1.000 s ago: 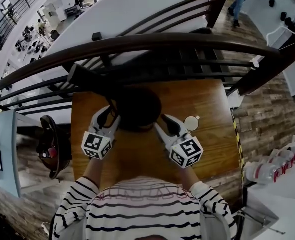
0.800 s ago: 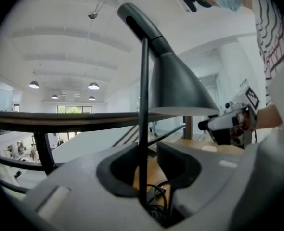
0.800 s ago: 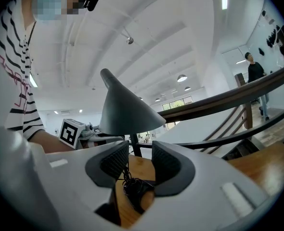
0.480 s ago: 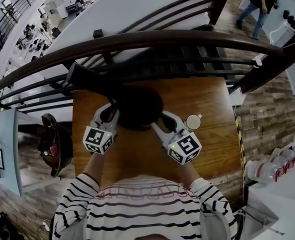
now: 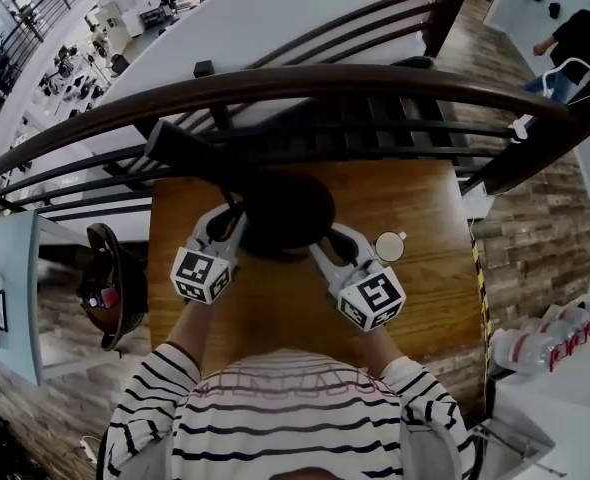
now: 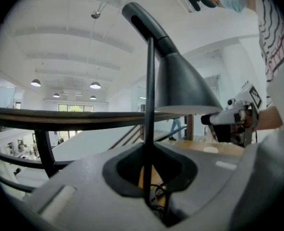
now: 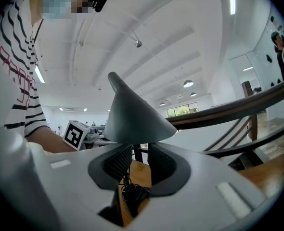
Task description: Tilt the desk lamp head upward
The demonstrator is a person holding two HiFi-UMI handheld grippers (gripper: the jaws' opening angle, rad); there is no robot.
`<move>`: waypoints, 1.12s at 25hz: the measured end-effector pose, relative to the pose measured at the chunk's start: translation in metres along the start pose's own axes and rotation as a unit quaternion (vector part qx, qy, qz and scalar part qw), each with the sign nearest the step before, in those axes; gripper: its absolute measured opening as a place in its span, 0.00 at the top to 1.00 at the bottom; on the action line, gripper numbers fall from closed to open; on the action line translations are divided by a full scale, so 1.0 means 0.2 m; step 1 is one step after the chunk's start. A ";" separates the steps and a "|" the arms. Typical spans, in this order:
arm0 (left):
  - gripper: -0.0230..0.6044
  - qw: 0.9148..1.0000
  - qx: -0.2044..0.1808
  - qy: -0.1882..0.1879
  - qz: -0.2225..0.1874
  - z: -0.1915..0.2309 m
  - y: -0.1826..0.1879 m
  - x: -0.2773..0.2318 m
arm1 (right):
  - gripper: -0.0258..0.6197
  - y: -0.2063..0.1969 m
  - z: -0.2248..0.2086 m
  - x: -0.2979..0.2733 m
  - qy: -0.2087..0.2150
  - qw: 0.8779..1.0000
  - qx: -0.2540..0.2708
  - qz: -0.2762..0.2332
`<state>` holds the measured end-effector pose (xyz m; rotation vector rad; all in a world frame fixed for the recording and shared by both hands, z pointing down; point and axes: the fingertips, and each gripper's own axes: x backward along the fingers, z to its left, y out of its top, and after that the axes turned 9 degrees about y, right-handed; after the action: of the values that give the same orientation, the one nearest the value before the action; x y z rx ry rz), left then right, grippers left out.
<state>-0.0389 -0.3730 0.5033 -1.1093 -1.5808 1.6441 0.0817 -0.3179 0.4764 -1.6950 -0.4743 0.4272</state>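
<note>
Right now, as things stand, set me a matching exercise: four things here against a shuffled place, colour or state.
1 left gripper
2 lamp head
3 white round object
4 railing

A dark brown, curving beyond the desk
B dark cone over the desk's middle
C shut on the thin lamp stem
D resting on the desk's right side

Pairs: 1-C, 2-B, 3-D, 4-A

Wooden table (image 5: 425,308) beside dark curved railing (image 5: 305,78); wood-plank floor (image 5: 535,238); white ceiling (image 6: 60,42), pendant lights (image 6: 95,85).
</note>
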 end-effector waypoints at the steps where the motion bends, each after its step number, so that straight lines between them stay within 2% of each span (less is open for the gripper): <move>1: 0.89 1.000 0.002 -0.002 0.000 0.00 0.00 0.00 | 0.81 0.01 0.00 0.01 -0.003 1.000 0.002 -0.003; 13: 0.89 1.000 0.009 -0.013 0.014 0.00 -0.01 0.03 | 0.80 0.17 0.00 0.18 -0.017 0.998 0.056 -0.002; 18: 0.89 1.000 0.014 -0.012 0.017 0.00 0.00 0.04 | 0.80 0.31 -0.04 0.26 -0.043 0.996 0.071 -0.034; 28: 0.89 1.000 0.016 -0.010 0.019 -0.01 0.00 0.05 | 0.80 0.68 -0.10 0.41 -0.067 0.989 0.117 -0.064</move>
<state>-0.0418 -0.3626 0.5023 -1.1166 -1.5503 1.7053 0.1714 -0.3106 0.3450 -1.4075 -0.6035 0.4844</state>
